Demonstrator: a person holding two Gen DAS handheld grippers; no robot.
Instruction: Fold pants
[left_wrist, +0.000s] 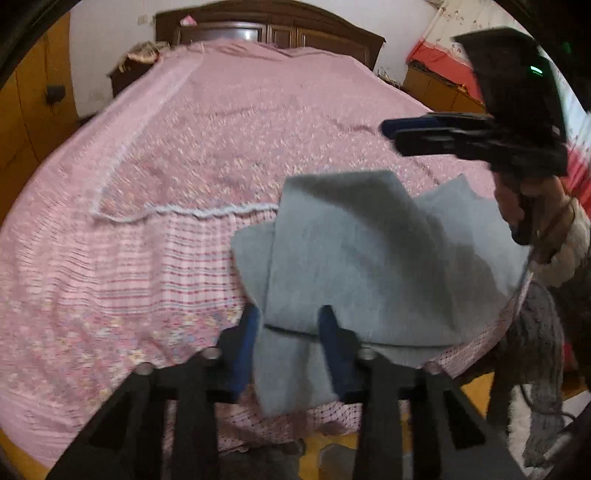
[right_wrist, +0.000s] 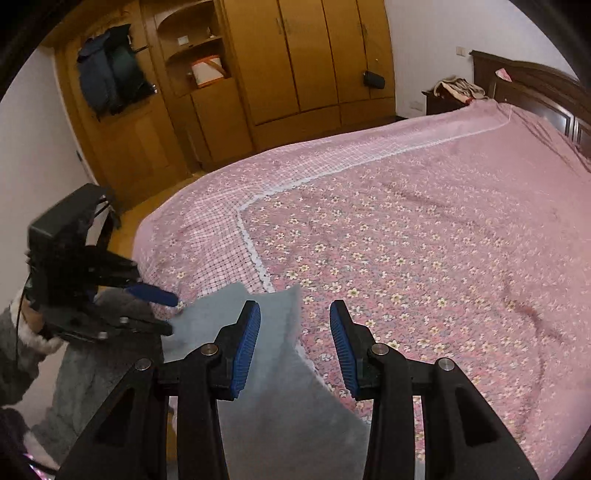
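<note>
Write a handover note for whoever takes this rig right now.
Left gripper: open, fingers straddling the near edge of the pants, not clamped.
Right gripper: open, empty, above the pants' right side.
Pants: grey, lying in folded layers at the bed's near edge, part hanging over it.
Done: at least one fold.
Left: grip, finish folding, flatten.

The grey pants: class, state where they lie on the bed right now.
The grey pants lie in a folded heap at the near edge of the pink floral bedspread, low and right of centre in the left wrist view, between the left gripper fingers.
</note>
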